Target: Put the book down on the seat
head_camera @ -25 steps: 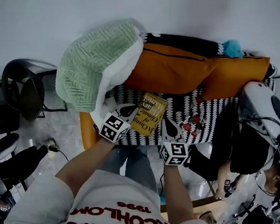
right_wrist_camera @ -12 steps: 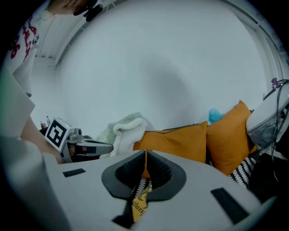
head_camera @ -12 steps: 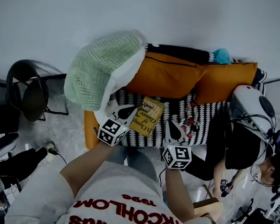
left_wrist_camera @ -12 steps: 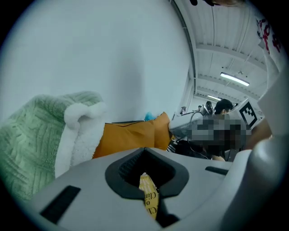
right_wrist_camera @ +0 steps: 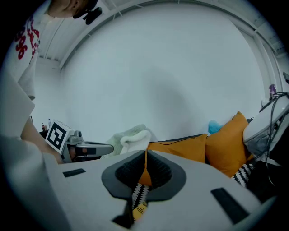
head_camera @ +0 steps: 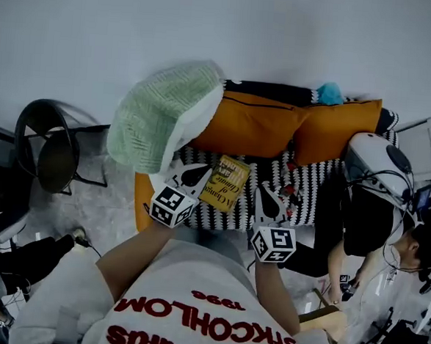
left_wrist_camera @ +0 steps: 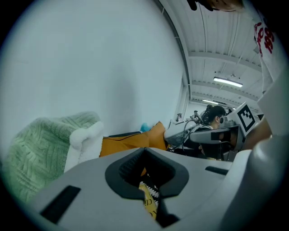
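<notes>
Book: yellow book [head_camera: 226,181] was over the zigzag-covered seat [head_camera: 273,173], in front of the orange cushions [head_camera: 248,126]. No view showed whether it touched the cover.
Book axis: in the head view its long axis ran from 7 o'clock to 1 o'clock, cover face up.
Left gripper [head_camera: 199,174]: fingers were pinched on the book's left edge. In the left gripper view a yellow strip of the cover [left_wrist_camera: 149,204] sat in the slit between them.
Right gripper [head_camera: 264,193]: fingers were pressed almost together with nothing held. Only cushion, zigzag cover and a corner of the book showed through the slit.
Key relation: the book lay at 3 o'clock from the left fingers and in contact with them. It lay at about 10 o'clock from the right fingers, close but apart.
Nearer hand: the left, which carried the load alone.
Judgement: the release looked to be the left's job. The book needed lowering flat onto the seat before the fingers spread.
Risk: held by one edge, the free right side could sag or tip.
</notes>
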A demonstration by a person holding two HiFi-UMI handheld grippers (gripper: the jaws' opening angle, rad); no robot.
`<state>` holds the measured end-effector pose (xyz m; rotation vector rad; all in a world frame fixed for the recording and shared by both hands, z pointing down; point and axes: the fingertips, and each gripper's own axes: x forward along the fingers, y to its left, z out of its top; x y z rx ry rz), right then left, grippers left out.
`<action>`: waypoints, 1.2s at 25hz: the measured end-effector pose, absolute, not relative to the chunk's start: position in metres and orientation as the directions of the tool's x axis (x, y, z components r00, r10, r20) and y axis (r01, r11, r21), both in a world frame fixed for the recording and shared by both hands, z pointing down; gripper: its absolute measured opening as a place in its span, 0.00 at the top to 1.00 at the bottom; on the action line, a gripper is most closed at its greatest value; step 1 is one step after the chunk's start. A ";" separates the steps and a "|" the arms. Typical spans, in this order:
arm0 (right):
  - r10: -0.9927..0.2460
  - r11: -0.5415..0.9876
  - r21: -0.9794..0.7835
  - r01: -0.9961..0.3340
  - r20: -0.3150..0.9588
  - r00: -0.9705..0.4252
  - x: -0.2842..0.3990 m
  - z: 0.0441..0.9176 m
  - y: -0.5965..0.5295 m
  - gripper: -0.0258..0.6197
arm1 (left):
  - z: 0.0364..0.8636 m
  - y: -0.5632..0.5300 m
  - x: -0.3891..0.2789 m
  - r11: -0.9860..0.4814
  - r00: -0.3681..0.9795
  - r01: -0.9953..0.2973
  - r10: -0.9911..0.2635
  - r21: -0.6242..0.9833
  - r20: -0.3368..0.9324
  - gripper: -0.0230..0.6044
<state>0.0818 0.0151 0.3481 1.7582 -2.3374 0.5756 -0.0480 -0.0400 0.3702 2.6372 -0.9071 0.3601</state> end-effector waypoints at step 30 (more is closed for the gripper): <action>-0.936 0.233 -0.104 -0.967 0.245 -0.252 0.083 0.277 0.026 0.91 | 0.304 -0.037 -0.075 -0.776 0.787 -0.612 -0.581 0.148 0.209 0.94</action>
